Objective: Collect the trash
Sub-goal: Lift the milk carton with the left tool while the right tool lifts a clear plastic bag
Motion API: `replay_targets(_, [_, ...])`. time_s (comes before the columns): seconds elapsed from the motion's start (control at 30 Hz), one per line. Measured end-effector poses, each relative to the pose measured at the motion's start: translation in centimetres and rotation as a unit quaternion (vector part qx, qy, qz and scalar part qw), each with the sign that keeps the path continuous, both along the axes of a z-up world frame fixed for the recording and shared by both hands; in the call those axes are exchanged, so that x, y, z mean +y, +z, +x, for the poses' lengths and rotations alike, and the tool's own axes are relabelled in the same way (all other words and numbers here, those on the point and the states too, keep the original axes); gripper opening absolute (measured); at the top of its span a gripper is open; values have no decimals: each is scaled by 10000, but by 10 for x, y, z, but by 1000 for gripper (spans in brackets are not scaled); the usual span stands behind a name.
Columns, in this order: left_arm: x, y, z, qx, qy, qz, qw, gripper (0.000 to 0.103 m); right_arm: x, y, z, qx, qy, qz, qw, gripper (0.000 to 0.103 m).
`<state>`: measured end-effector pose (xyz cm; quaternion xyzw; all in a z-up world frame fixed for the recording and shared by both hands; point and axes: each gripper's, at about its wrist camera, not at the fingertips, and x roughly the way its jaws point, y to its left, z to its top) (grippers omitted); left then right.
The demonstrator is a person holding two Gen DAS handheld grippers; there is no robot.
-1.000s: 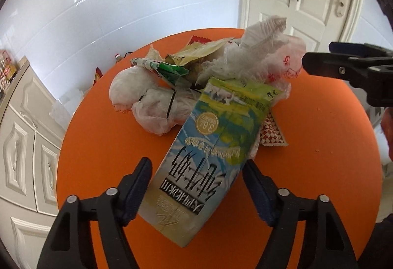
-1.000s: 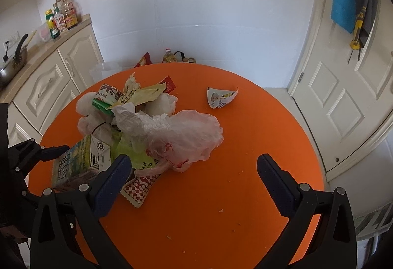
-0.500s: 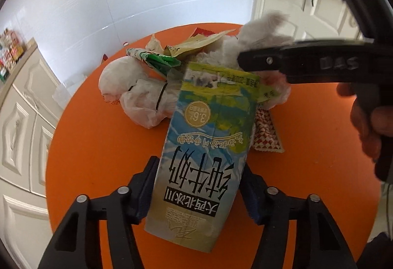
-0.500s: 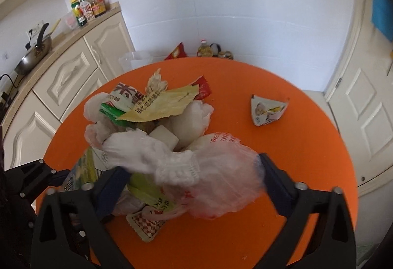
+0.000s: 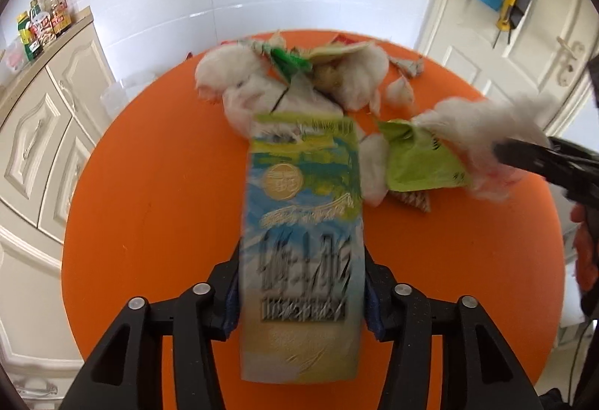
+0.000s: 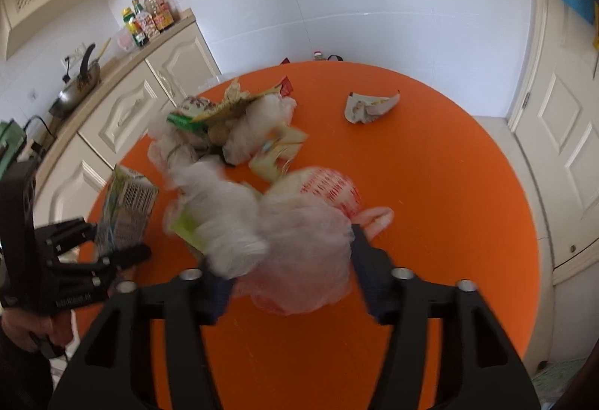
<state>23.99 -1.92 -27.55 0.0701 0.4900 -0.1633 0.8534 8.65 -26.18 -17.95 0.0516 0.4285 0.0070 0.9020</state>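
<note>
Your left gripper (image 5: 301,292) is clamping the lower half of a milk carton (image 5: 303,222), fingers pressed to both side walls above the orange table (image 5: 149,207). It looks light and crushable; grip the stiff edges gently. Your right gripper (image 6: 288,282) is closing on a soft, slippery plastic bag (image 6: 299,241); bunched folds are holding best. Remaining trash (image 6: 224,125) is lying mid-table.

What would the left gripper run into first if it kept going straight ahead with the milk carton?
Probably the heap of crumpled white bags just beyond the milk carton held in the left gripper; depth is unclear.
</note>
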Motion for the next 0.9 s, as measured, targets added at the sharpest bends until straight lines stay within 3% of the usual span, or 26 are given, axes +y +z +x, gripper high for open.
replay_targets(0.1, [-1, 6, -2, -3, 75, 63, 10000, 62, 5, 6, -5, -79, 75, -249, 9996, 80])
replay_targets(0.37, [-10, 6, 8, -94, 270, 57, 9996, 61, 39, 26, -15, -398, 770, -911, 9921, 82])
replay_targets(0.43, [-9, 3, 10, -28, 301, -50, 9995, 58, 47, 28, -18, -380, 926, -920, 9907, 83])
replay_targets(0.5, [-9, 0, 14, 2, 329, -91, 9994, 46, 50, 27, -20, -270, 1007, -911, 9904, 84])
replay_targets(0.6, [-6, 1, 11, -39, 298, -106, 9995, 46, 45, 20, -28, -38, 896, -687, 9936, 84])
replay_targets(0.73, [-7, 1, 8, -110, 298, -69, 9995, 45, 38, 2, -48, 78, 707, -7, 9975, 84])
replay_targets(0.9, [-3, 2, -3, -104, 361, -180, 9991, 44, 59, -24, -44, 287, 836, 257, 9958, 84])
